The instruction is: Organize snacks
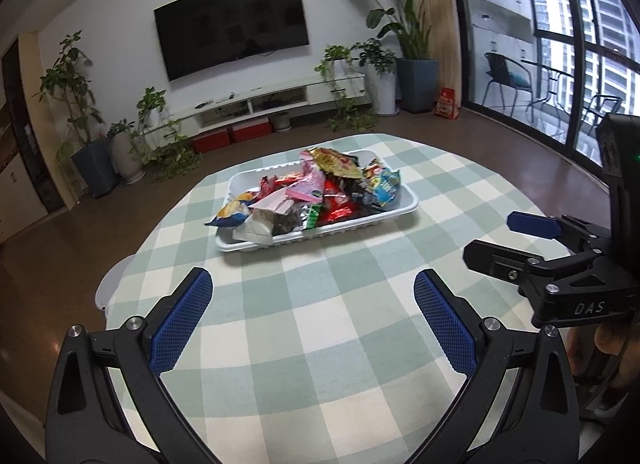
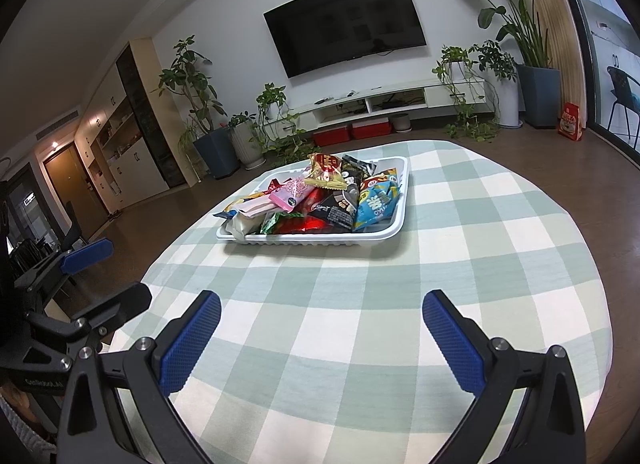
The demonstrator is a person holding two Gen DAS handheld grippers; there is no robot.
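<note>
Left claw (image 1: pixel 313 318) and right claw (image 2: pixel 321 340) both gape wide, holding nothing.

Both grippers: black plastic frames, silver round screws at the joints. Left gripper (image 1: pixel 313 318) has blue cross-hatched pads (image 1: pixel 182 322) on its fingers; same blue pads on the right gripper (image 2: pixel 321 342). White "DAS" lettering on the right gripper's body, small green light above.

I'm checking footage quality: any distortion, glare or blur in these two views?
Left wrist view: strong fisheye bends the TV and window frames; snack tray slightly soft. Right wrist view: same curving, dark vignetted corners, faint reflections on the TV, snack wrappers glint; tablecloth evenly lit.
</note>
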